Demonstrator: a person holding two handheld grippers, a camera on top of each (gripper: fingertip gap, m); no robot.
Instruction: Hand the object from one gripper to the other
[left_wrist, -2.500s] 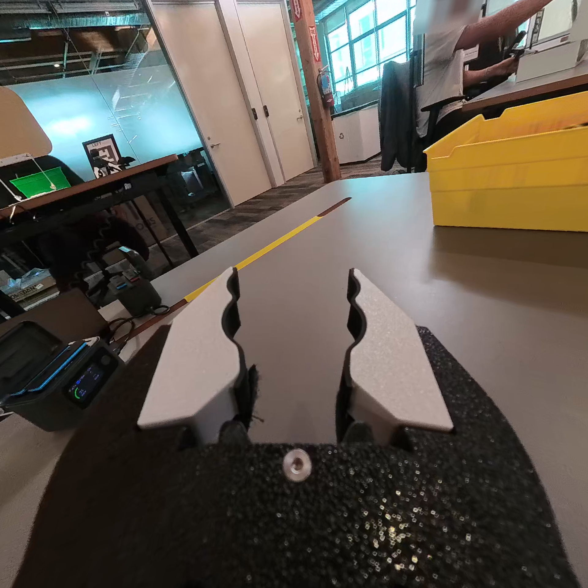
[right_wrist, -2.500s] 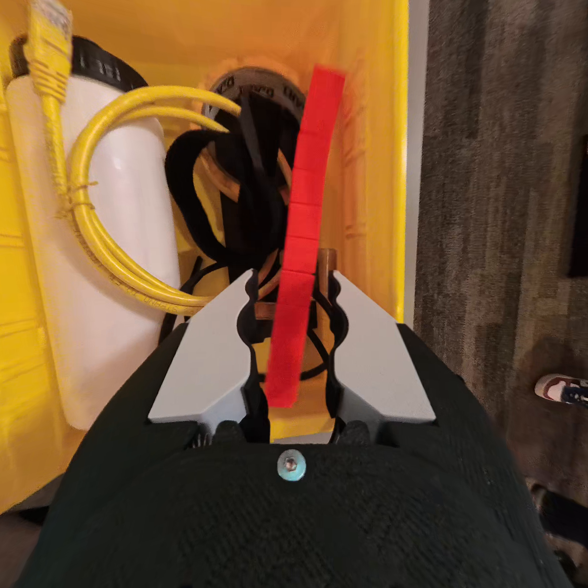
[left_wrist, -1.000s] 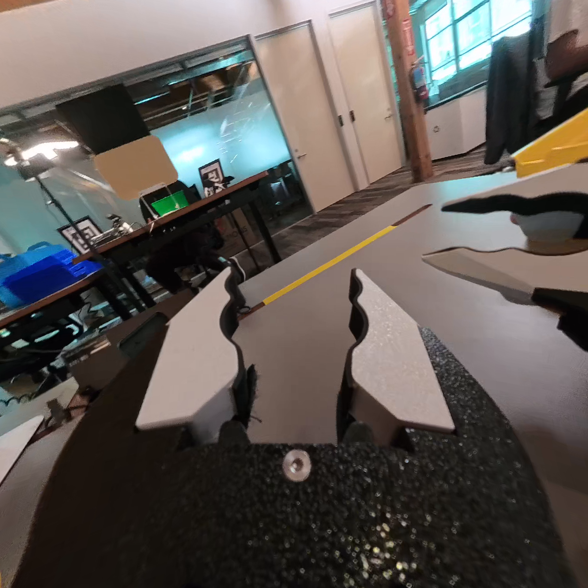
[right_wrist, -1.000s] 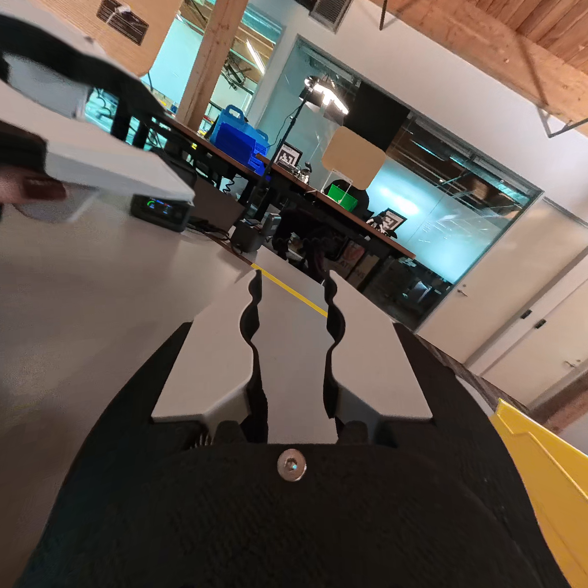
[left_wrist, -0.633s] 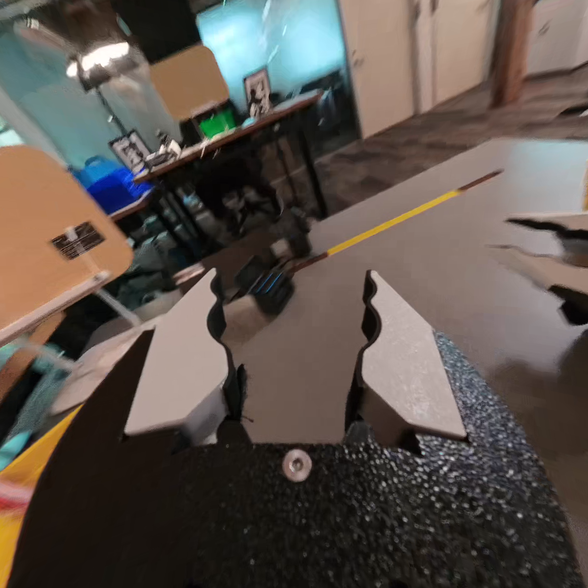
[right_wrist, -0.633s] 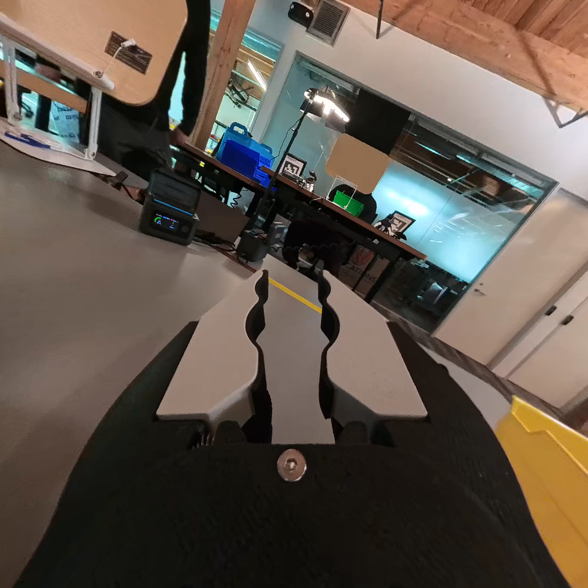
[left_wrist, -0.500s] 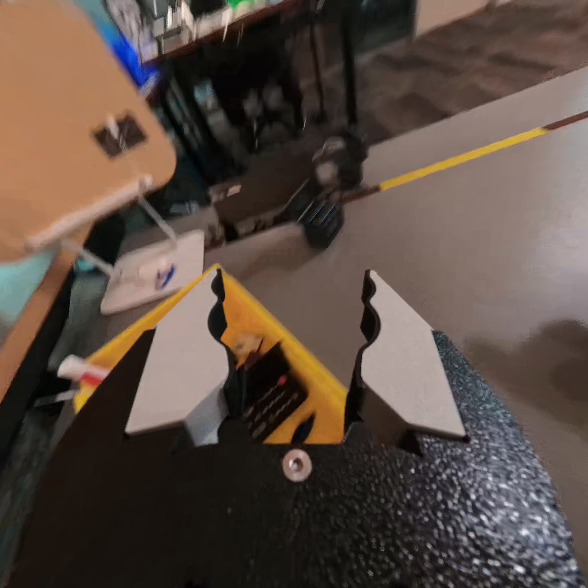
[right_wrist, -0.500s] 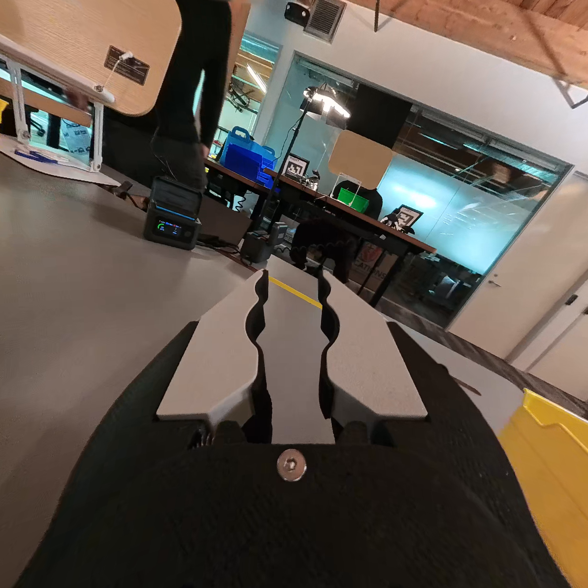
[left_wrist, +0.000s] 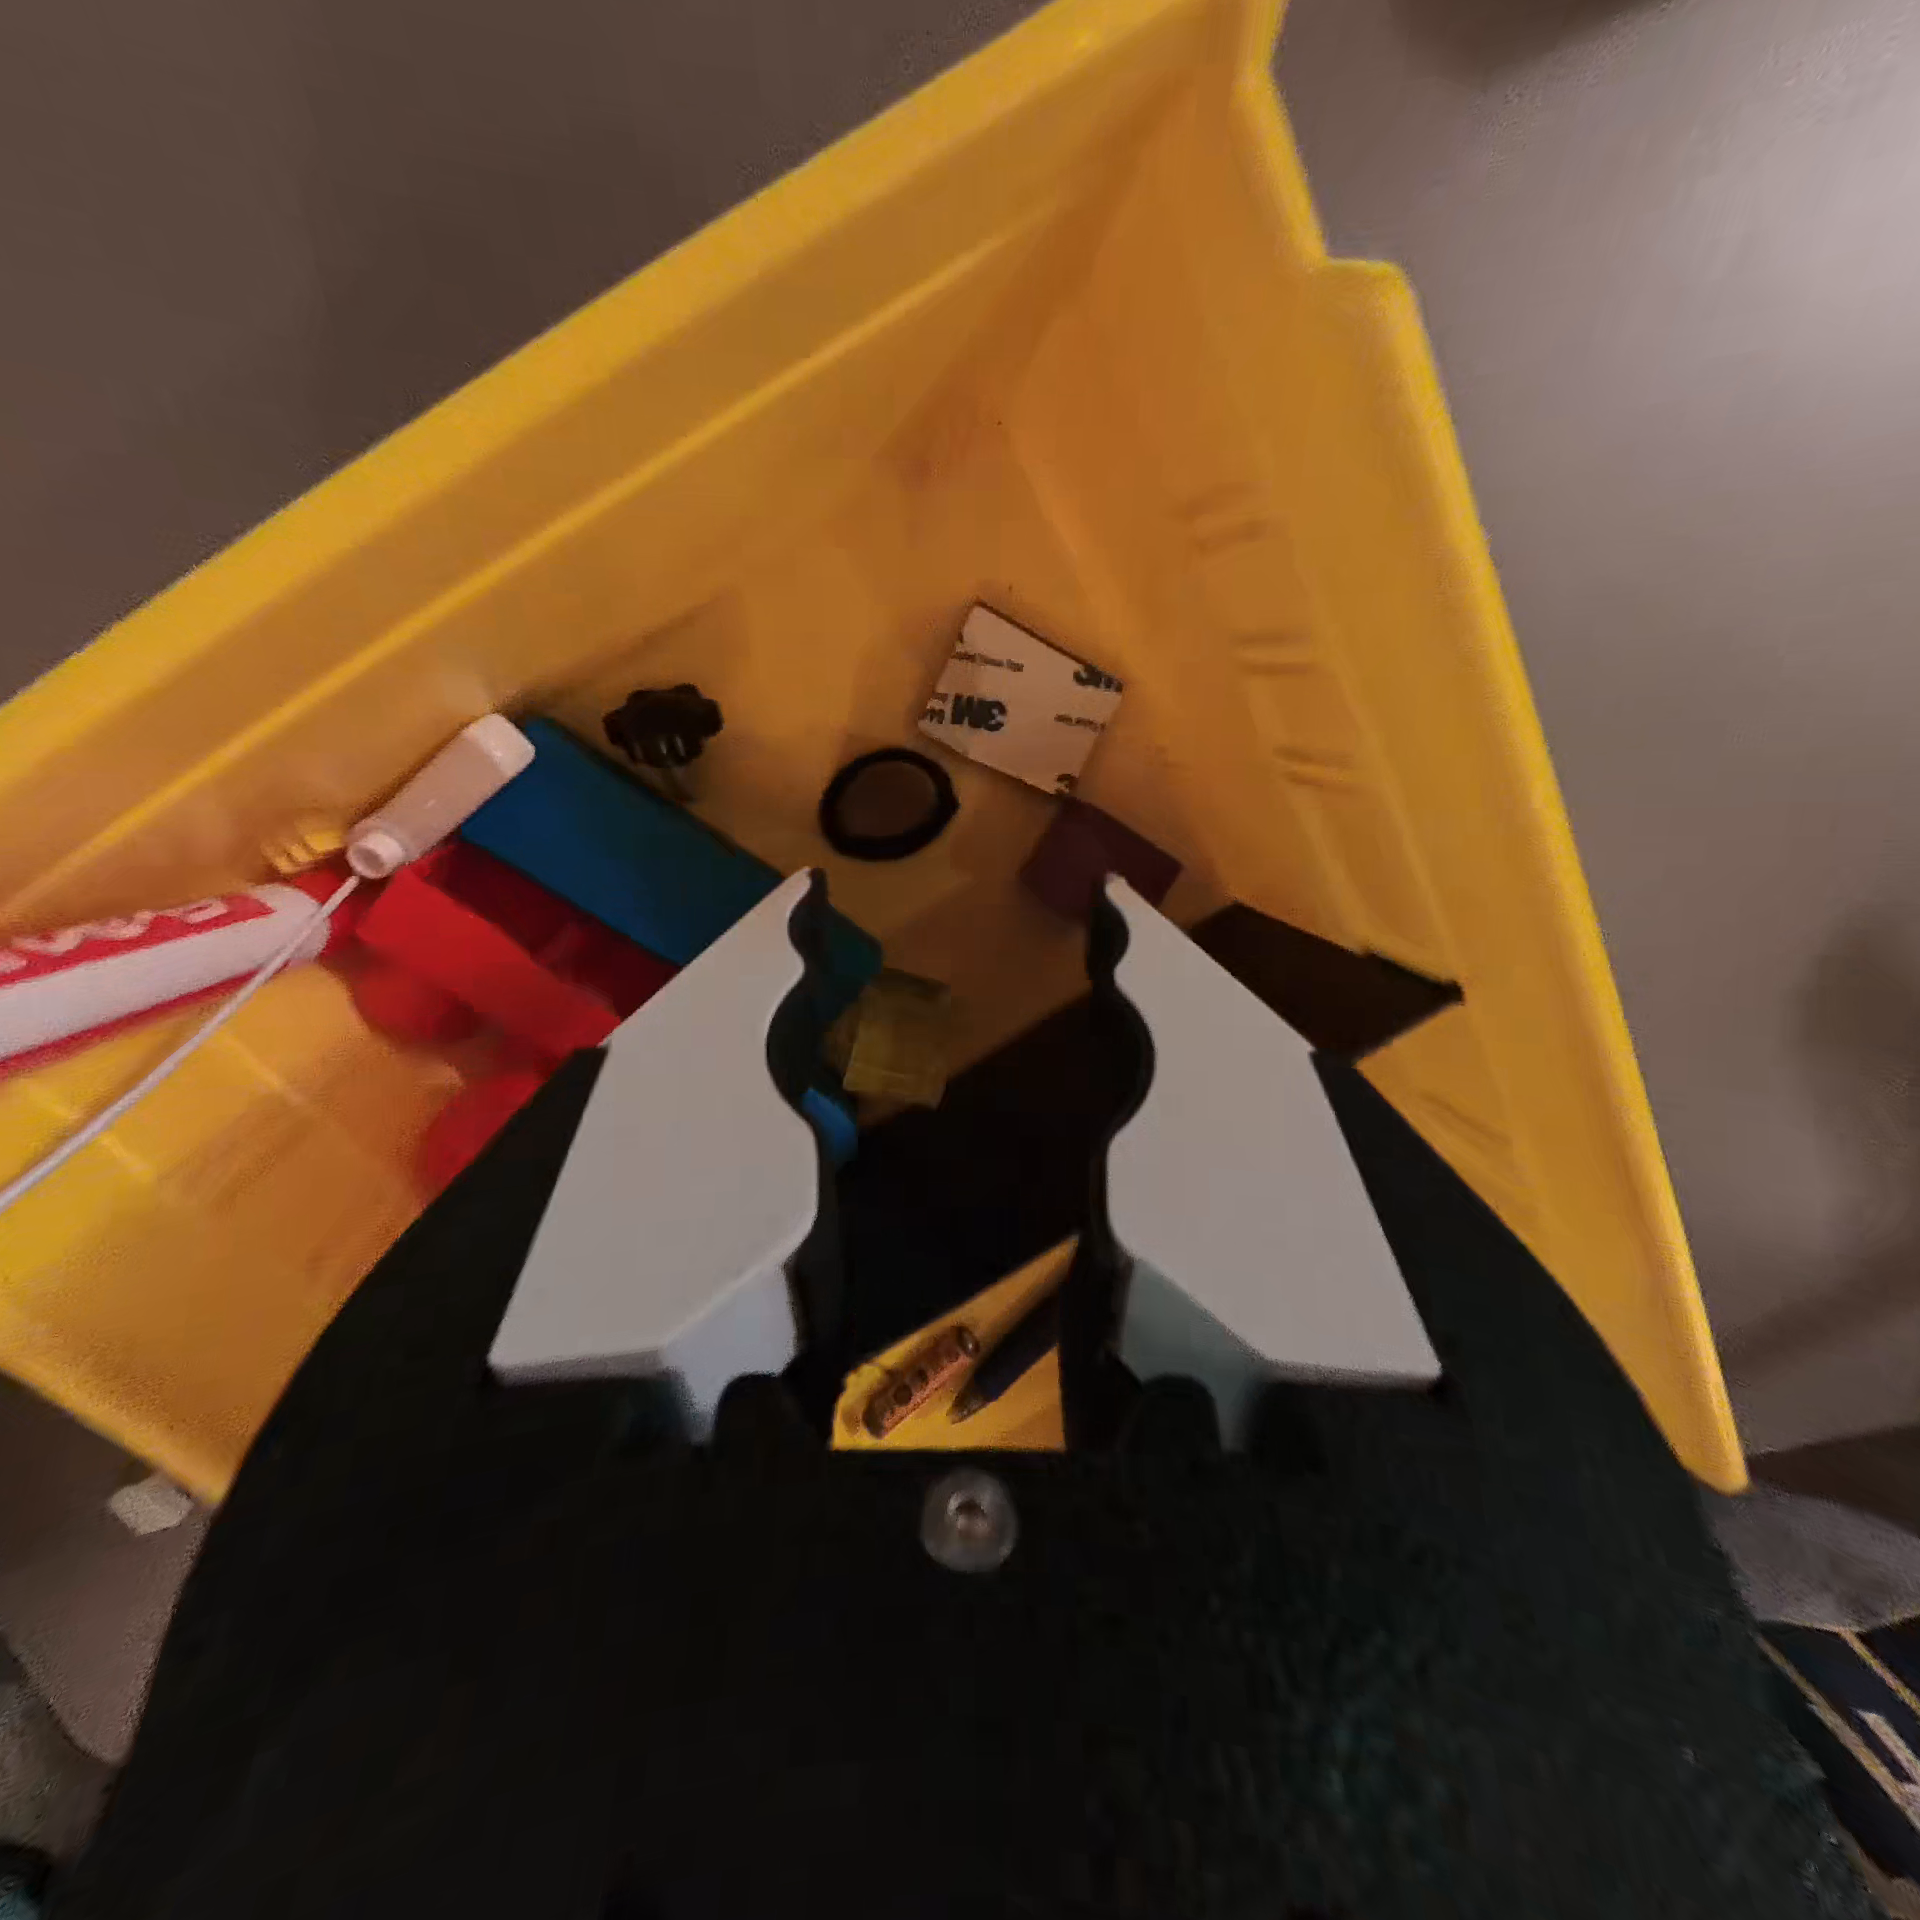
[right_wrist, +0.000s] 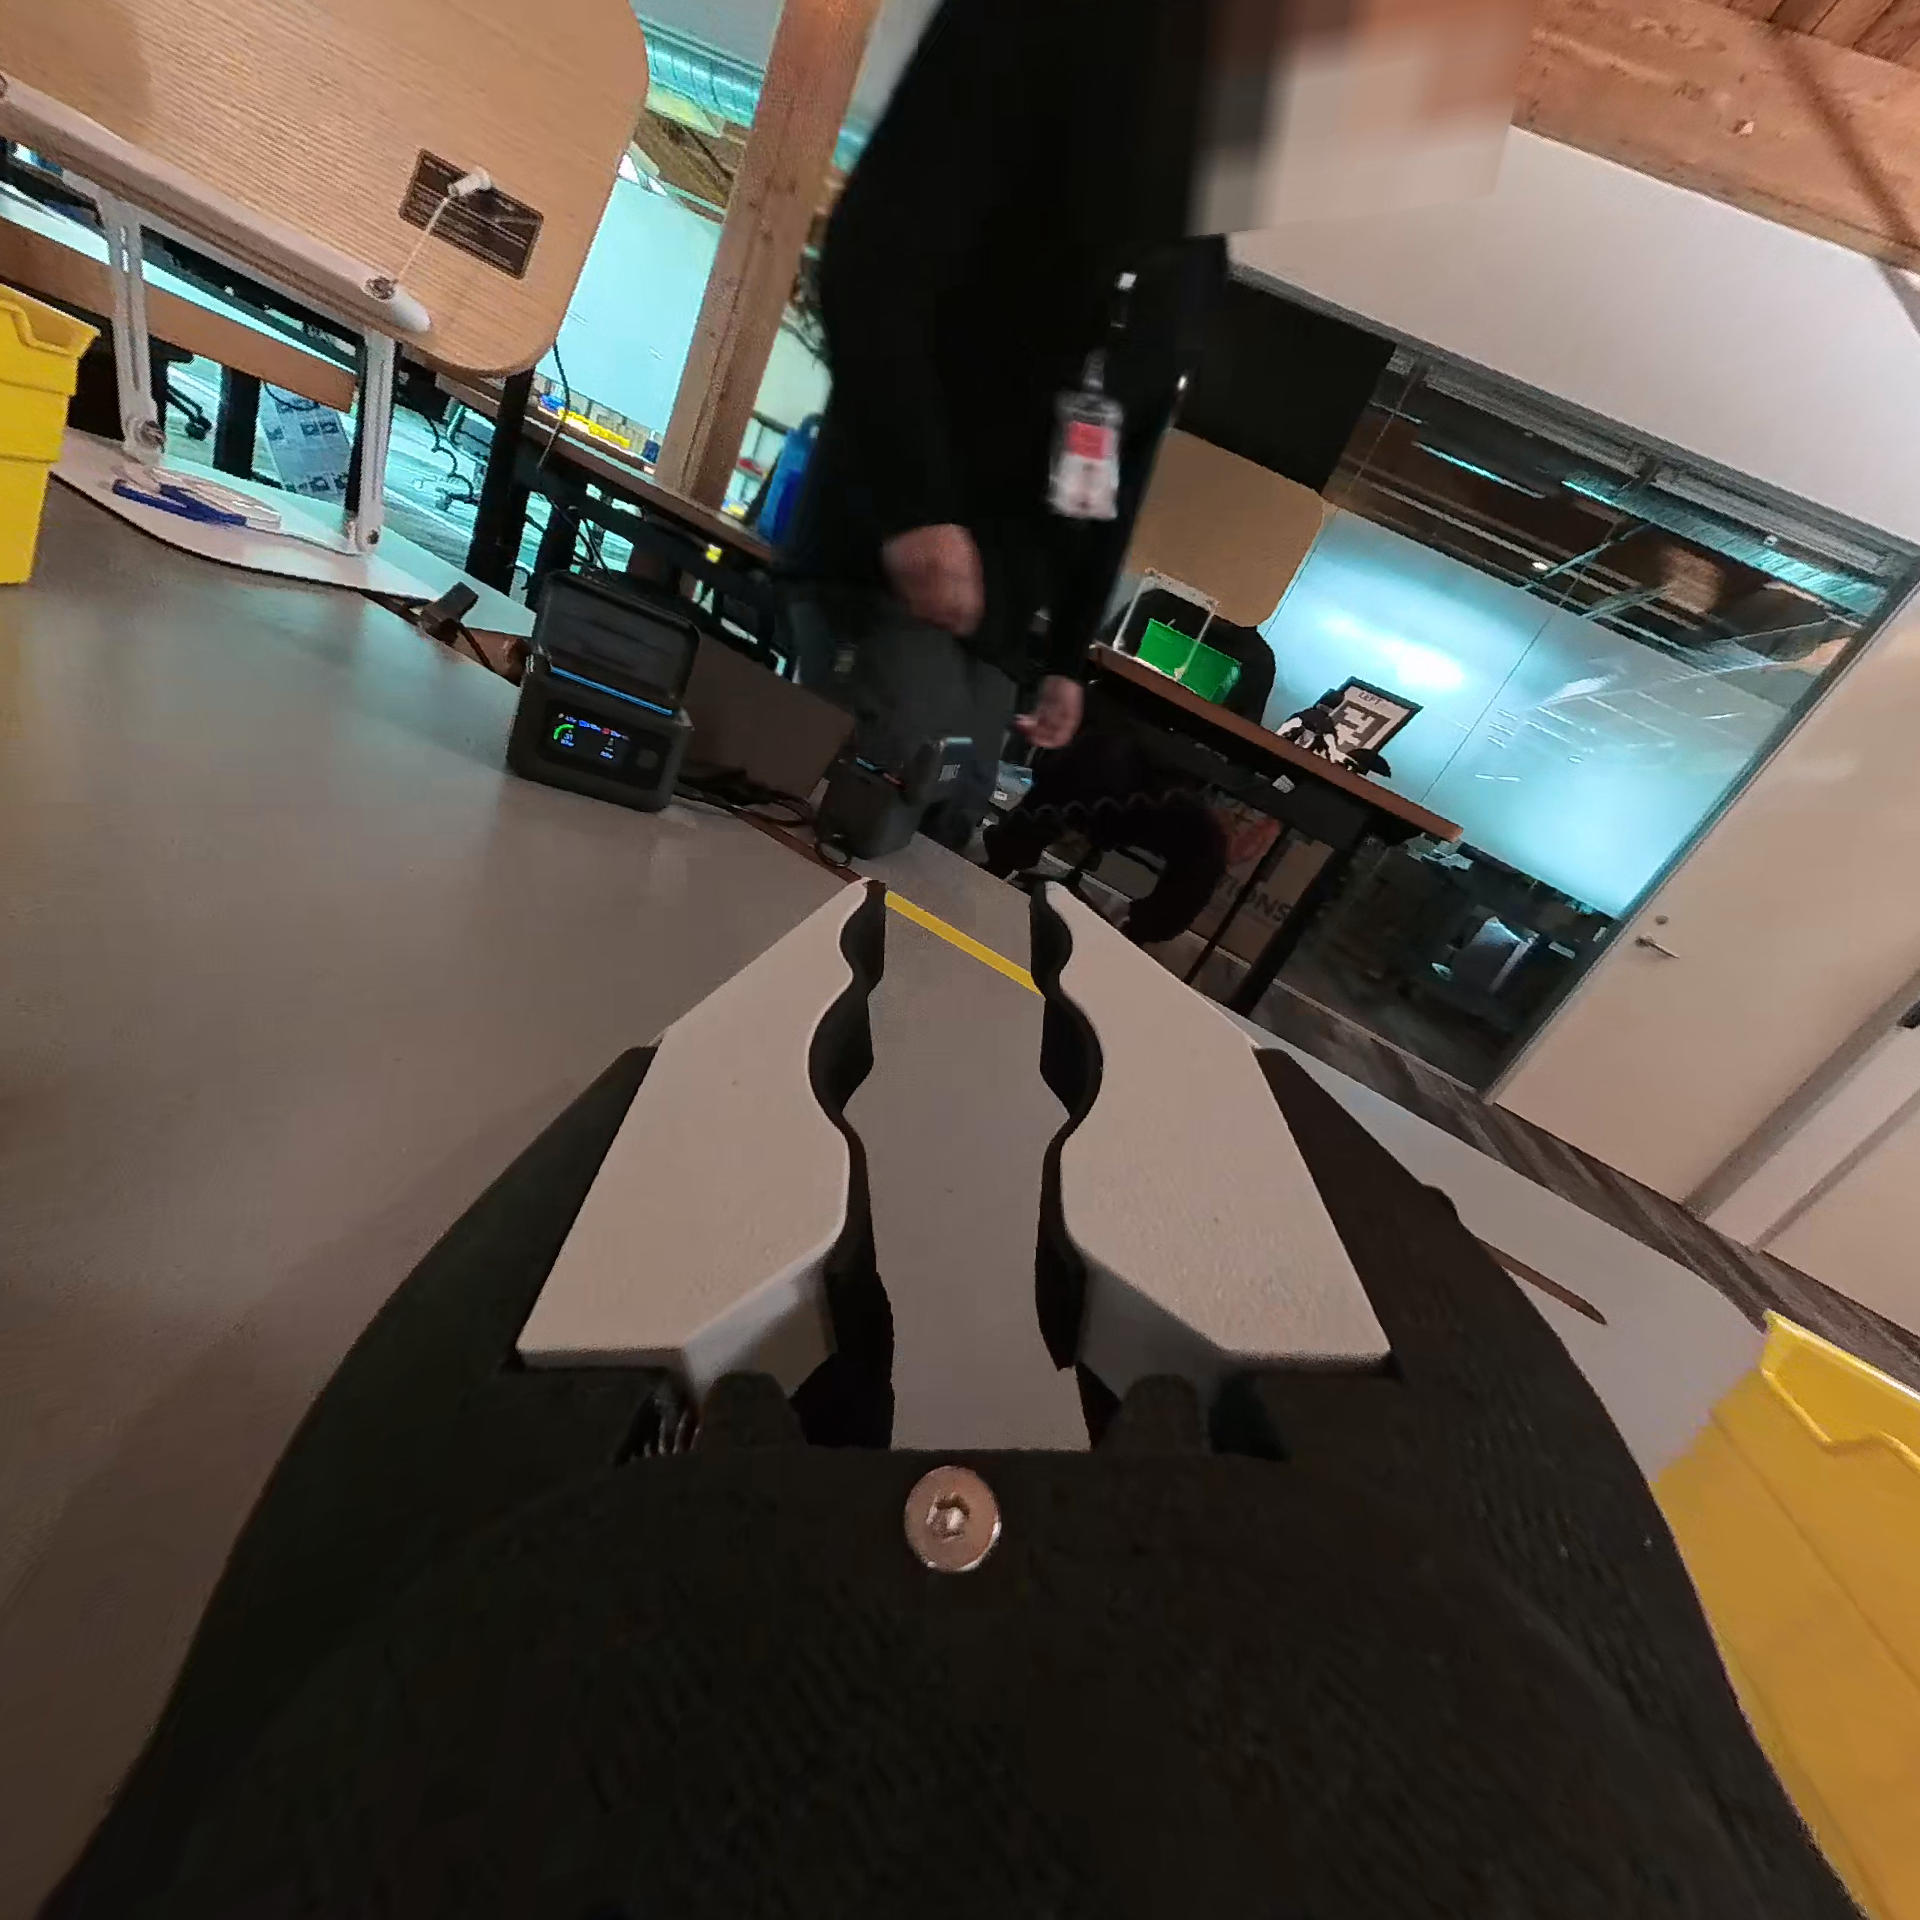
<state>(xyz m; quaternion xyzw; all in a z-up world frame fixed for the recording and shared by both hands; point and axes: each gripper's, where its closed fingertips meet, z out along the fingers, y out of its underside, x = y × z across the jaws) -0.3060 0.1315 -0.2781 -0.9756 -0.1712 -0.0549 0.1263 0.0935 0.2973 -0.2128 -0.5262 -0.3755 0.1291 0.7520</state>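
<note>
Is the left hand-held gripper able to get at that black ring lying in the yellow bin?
Probably yes. The left hand-held gripper is open and pointing down into the yellow bin; the black ring lies uncovered on the floor just beyond its tips, nothing between.

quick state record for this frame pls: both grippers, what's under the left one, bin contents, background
left gripper: open, empty, pointing down into a yellow bin
right gripper: open, empty, low over the grey table
bin contents: blue block, red block, black ring, white adhesive pad, dark red cube, white-capped tube
nearest to left fingertips: small translucent yellow piece
second bin: yellow bin corner, right of the right gripper
background: person in black; small power unit with lit screen
</note>
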